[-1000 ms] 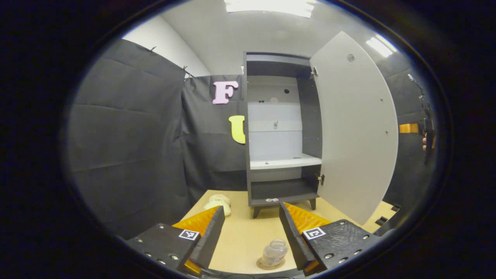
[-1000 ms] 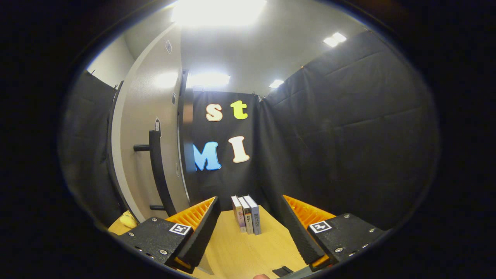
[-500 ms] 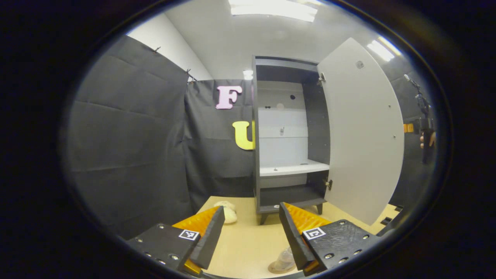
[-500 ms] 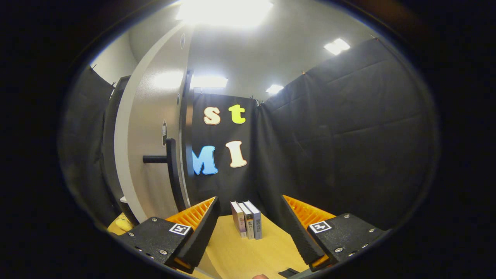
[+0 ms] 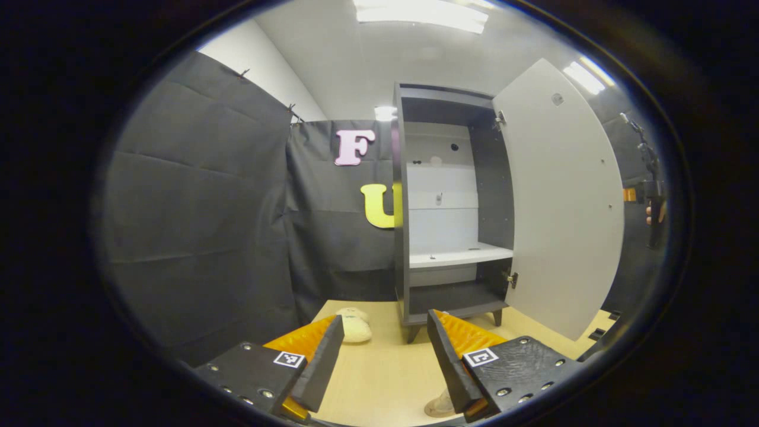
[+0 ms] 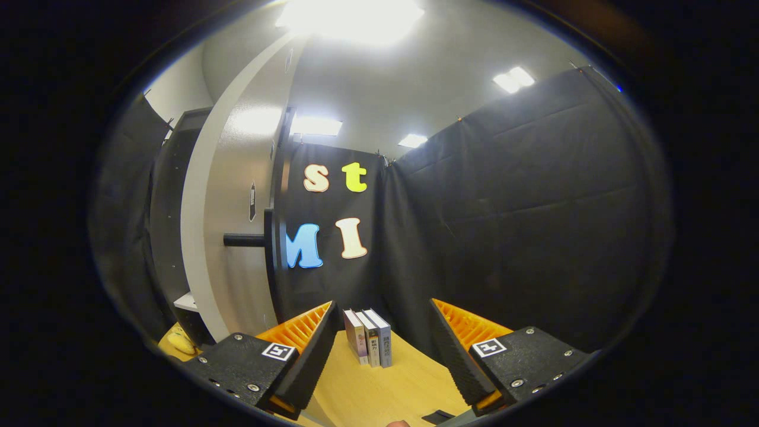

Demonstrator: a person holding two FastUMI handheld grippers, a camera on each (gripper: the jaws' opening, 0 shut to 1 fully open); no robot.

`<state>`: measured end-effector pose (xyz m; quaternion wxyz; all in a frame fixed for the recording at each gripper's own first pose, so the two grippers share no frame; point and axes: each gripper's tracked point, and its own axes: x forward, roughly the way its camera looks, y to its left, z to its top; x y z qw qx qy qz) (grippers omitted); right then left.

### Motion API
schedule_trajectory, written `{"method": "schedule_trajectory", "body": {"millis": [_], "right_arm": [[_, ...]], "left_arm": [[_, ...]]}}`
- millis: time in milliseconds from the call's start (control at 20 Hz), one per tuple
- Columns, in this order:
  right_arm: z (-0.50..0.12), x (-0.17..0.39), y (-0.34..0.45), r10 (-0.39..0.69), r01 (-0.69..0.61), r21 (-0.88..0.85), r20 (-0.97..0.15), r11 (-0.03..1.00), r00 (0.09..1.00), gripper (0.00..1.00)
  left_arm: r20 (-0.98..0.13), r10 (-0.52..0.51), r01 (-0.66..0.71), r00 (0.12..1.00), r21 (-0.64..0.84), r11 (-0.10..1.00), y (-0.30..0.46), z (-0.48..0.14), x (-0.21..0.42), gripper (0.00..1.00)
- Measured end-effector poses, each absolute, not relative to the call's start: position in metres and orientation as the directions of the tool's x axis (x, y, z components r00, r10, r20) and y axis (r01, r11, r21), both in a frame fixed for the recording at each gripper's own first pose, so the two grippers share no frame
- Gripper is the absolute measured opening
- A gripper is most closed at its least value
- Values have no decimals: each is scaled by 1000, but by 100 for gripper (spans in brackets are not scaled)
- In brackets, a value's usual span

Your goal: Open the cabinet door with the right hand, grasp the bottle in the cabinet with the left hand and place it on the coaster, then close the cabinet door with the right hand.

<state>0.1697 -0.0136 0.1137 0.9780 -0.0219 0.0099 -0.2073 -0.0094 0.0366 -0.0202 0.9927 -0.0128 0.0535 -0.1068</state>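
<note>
Door's hanging wide open, bottle job looks done, closing step is what's coming up

The cabinet [image 5: 453, 207] is sitting at the back of the table [image 5: 379, 367] with its door [image 5: 563, 201] swung out to the right and the shelves looking bare. In the right gripper view the door's bar handle [image 6: 270, 255] is standing just left of the right gripper [image 6: 379, 350], whose fingers are spread apart and gripping nothing. I'd push on the door's outer face or hook that handle and swing it slowly, so the cabinet isn't getting shoved. The left gripper [image 5: 382, 356] is hovering open and empty too. The coaster [image 5: 440, 408] is peeking out beside its finger, mostly cut off, so I'm only guessing the bottle is standing on it.
</note>
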Motion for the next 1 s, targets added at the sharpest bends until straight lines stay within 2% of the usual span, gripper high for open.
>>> {"method": "schedule_trajectory", "body": {"millis": [250, 900, 950, 1000], "right_arm": [[114, 170, -1, -389, 388, -49, -11, 920, 921, 92], [112, 166, 47, -331, 330, -42, -16, 943, 943, 92], [112, 167, 54, -322, 321, -41, -17, 946, 947, 92], [111, 167, 59, -318, 317, -39, -19, 948, 948, 93]], "left_arm": [[-100, -224, 219, 969, -58, 974, 42, -24, -6, 81], [-77, -227, 221, 971, -73, 972, 62, -21, -2, 81], [-76, -226, 220, 971, -75, 973, 64, -20, -2, 78], [-75, -223, 218, 972, -76, 973, 66, -21, -1, 81]]}}
